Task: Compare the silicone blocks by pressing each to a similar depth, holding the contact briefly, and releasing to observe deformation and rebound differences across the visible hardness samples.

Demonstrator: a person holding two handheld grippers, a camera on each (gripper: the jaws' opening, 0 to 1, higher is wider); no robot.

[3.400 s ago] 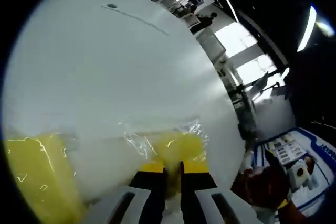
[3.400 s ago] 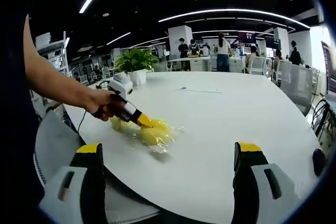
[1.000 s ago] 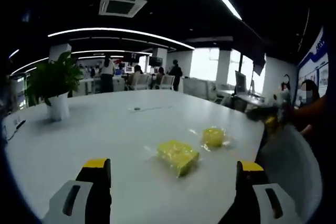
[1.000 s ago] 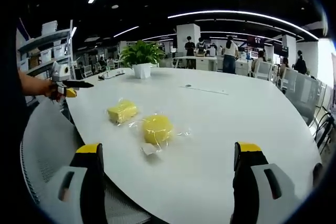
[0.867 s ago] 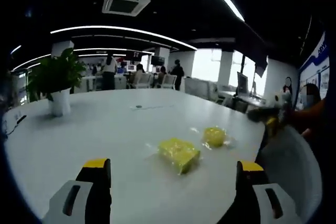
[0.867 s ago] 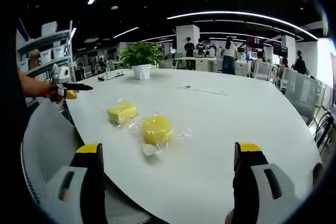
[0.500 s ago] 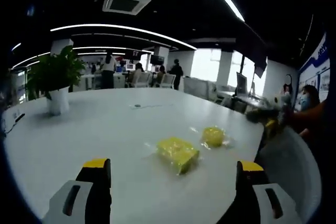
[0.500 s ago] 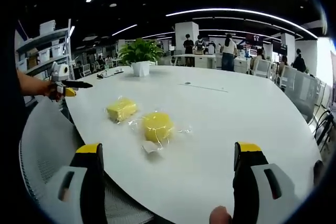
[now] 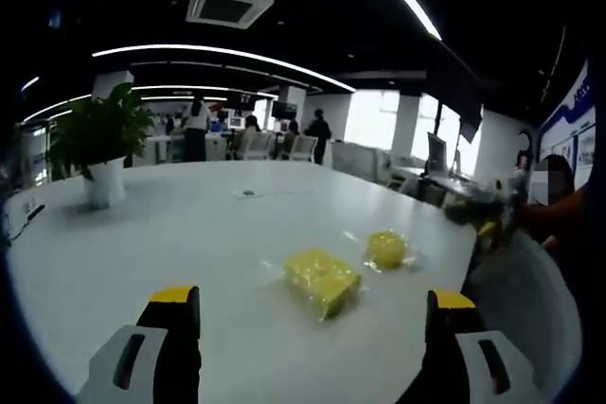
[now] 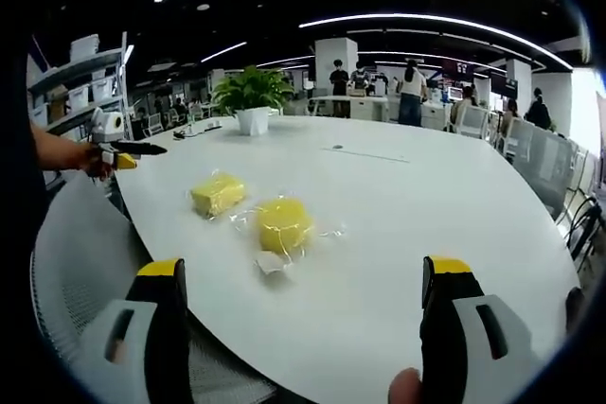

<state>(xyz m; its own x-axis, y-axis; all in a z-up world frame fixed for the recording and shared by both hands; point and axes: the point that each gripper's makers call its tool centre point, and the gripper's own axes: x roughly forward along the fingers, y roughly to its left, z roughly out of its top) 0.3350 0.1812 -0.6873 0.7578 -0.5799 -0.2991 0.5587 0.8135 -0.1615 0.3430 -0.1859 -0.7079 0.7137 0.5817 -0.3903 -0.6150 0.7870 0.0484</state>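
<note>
Two yellow silicone blocks in clear wrap lie on the white round table (image 10: 398,205). The square block (image 10: 218,194) (image 9: 322,277) sits beside the round block (image 10: 282,224) (image 9: 386,246), and nothing touches either. My right gripper (image 10: 303,272) is open, held back from the table's edge, with the round block ahead between its jaws. My left gripper (image 9: 312,298) is open too, hovering off the table's other side and facing the square block. It also appears at the far left (image 10: 128,151) in a hand. The right gripper (image 9: 485,219) shows past the table's right edge.
A potted plant (image 10: 251,101) (image 9: 95,149) stands on the far part of the table. A grey chair back (image 10: 80,253) (image 9: 525,300) is close to the table's edge near me. People and desks fill the office behind. A fingertip (image 10: 407,387) pokes in at the bottom.
3.4 s ago my left gripper was shut and pressing its tips on the round block. It has since pulled back off the table and opened. Over the last second almost nothing moved.
</note>
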